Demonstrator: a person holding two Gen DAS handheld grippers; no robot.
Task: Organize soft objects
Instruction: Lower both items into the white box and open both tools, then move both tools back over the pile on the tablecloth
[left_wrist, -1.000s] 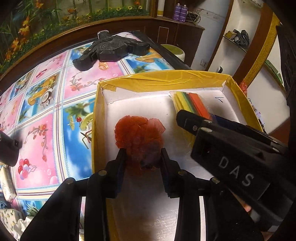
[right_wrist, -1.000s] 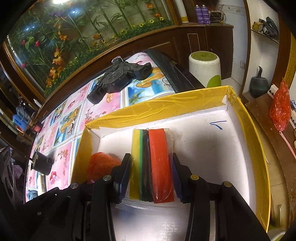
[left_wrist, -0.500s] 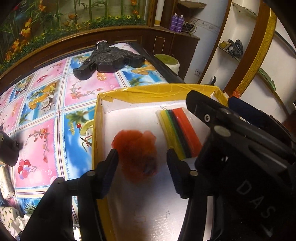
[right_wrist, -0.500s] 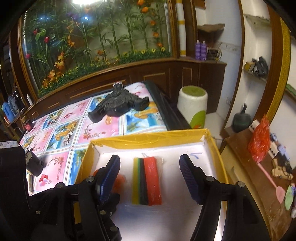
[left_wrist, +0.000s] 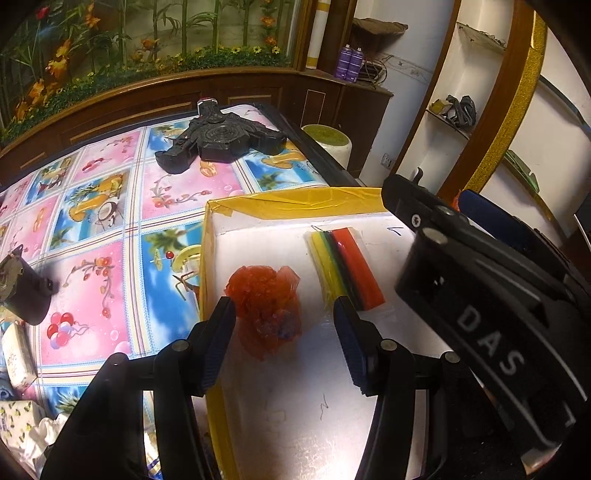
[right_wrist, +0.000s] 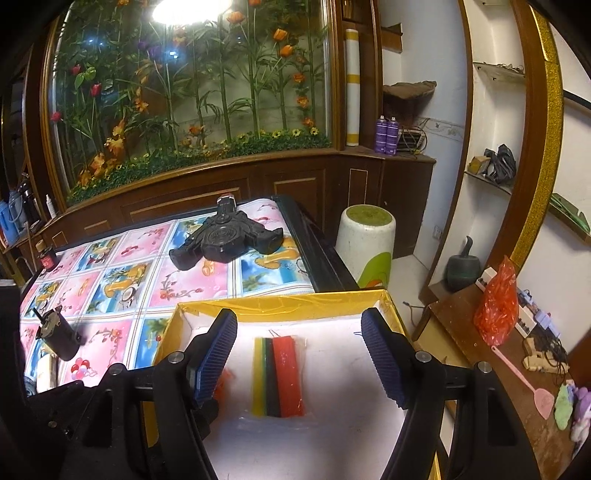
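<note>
A yellow-rimmed box (left_wrist: 295, 197) with a white floor sits at the table's right end. In it lie a crumpled red soft bundle (left_wrist: 264, 301) and a clear pack of coloured foam sheets (left_wrist: 345, 267), yellow, green, black, red. My left gripper (left_wrist: 284, 325) is open above the red bundle, not touching it. My right gripper (right_wrist: 299, 354) is open and raised above the foam pack (right_wrist: 279, 373) inside the box (right_wrist: 280, 306). The right gripper's body fills the right of the left wrist view.
A black three-armed plastic part (left_wrist: 218, 142) lies on the patterned tablecloth (left_wrist: 107, 266) at the far end. A small black motor (left_wrist: 24, 288) stands at the left. A white and green stool (right_wrist: 365, 240) and a low wooden table (right_wrist: 491, 373) stand to the right.
Both grippers opened and let go: the left released the red bundle, the right the foam pack. Both then rose and drew back from the box floor.
</note>
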